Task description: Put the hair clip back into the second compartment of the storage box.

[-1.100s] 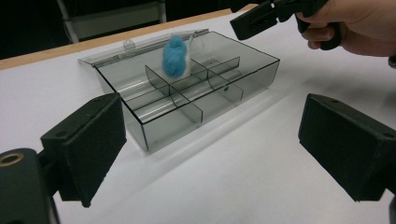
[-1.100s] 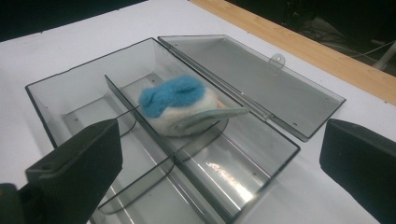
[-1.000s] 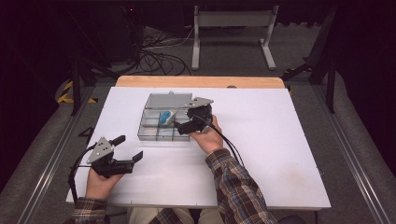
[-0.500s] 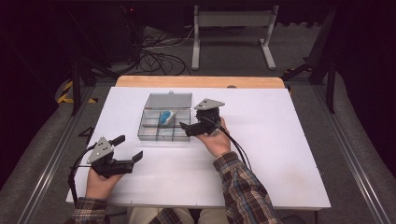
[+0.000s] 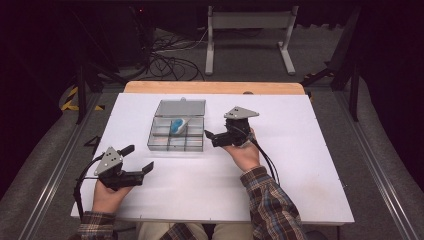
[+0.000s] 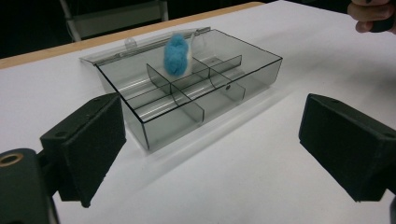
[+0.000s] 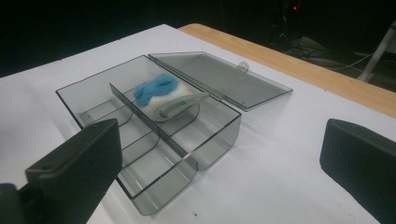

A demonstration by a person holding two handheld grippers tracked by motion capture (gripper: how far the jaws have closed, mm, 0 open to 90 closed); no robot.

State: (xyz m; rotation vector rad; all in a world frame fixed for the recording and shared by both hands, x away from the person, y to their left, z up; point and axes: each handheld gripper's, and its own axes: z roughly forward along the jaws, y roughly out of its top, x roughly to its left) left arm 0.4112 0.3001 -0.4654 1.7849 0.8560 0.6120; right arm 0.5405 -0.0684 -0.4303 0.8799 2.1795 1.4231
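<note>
Smoky clear plastic formed the divided box [image 5: 176, 132], which sat open on the white table [image 5: 300, 165], its lid [image 5: 181, 107] laid flat on the far side. A blue-and-white fluffy toy [image 5: 177, 125] lay in a far compartment near the middle. The right gripper [image 5: 212, 138] hovered just right of the box, jaws spread wide and empty. The left gripper [image 5: 141, 161] sat near and left of the box, well apart, jaws likewise parted and holding nothing.
</note>
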